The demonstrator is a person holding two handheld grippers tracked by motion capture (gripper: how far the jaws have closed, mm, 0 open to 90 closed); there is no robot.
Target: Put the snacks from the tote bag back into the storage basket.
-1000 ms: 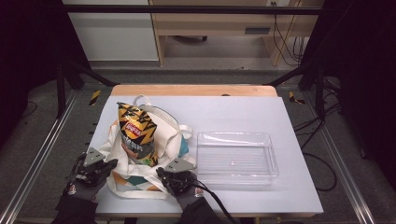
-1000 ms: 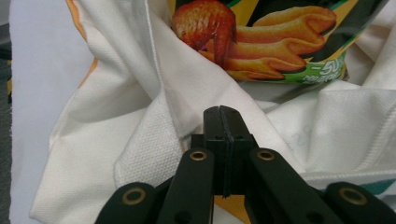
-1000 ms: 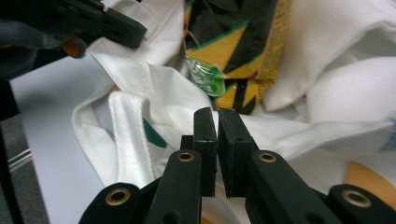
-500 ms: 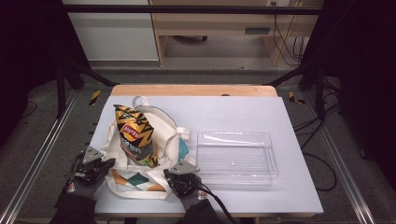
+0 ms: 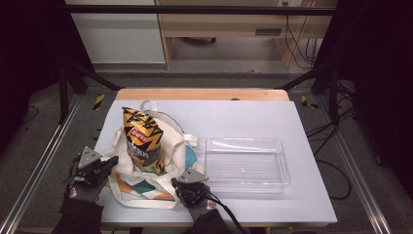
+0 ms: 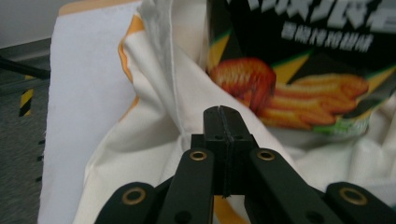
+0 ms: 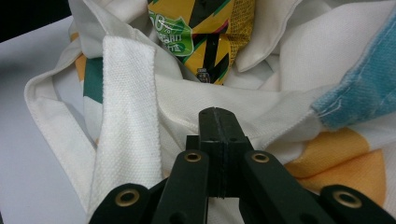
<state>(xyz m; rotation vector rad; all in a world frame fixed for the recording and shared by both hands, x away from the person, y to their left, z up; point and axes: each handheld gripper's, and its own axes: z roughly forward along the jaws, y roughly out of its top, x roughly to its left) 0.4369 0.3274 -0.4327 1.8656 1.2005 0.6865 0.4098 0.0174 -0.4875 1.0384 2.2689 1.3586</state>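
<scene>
Cloth bag (image 5: 146, 180) lies at the near left of the bench (image 5: 253, 117), white with orange and teal patches, its mouth open. A yellow-and-black chip packet (image 5: 142, 141) stands upright inside it, rising above the rim.

The left tool (image 5: 108, 164) sits at the bag's left edge. In the left gripper view its jaws are pressed together, tips (image 6: 223, 122) right against a fold of the white cloth beside the packet's printed front (image 6: 299, 88); whether any cloth is pinched between them I cannot tell.

The right tool (image 5: 187, 191) sits at the bag's near right edge, just beside a clear plastic tray (image 5: 247, 165) that stands to the right of the bag. In the right gripper view its jaws are also together, tips (image 7: 217, 122) at the hemmed rim of the bag (image 7: 261, 116), with a white handle strap (image 7: 127, 112) to one side and a blue patch (image 7: 364, 88) to the other. A pinch on the hem cannot be made out.
</scene>
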